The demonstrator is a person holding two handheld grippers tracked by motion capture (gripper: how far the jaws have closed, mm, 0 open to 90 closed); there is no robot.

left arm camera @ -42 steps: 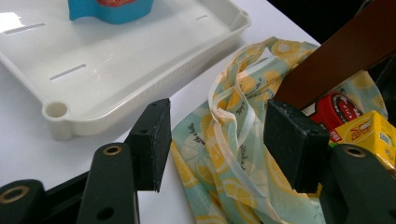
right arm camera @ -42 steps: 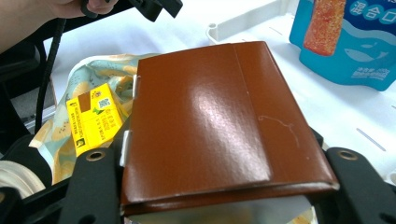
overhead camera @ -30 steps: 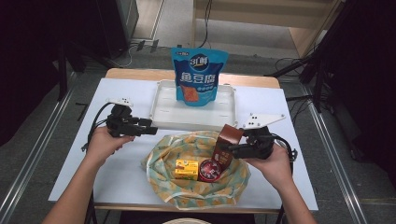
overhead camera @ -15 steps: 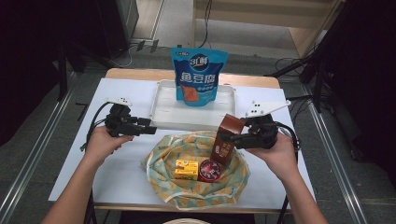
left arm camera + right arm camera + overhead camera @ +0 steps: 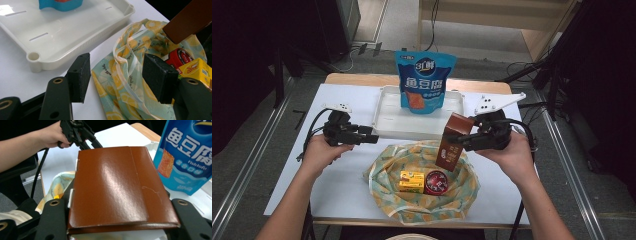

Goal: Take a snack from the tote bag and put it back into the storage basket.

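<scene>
The right claw (image 5: 466,141) grips the brown carton (image 5: 452,141) above the lemon-print bag (image 5: 422,197) — the left claw (image 5: 373,138) gapes empty beside it.

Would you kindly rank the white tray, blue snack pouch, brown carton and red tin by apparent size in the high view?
1. white tray
2. blue snack pouch
3. brown carton, lifted nearer the camera, so slightly flattered
4. red tin
</scene>
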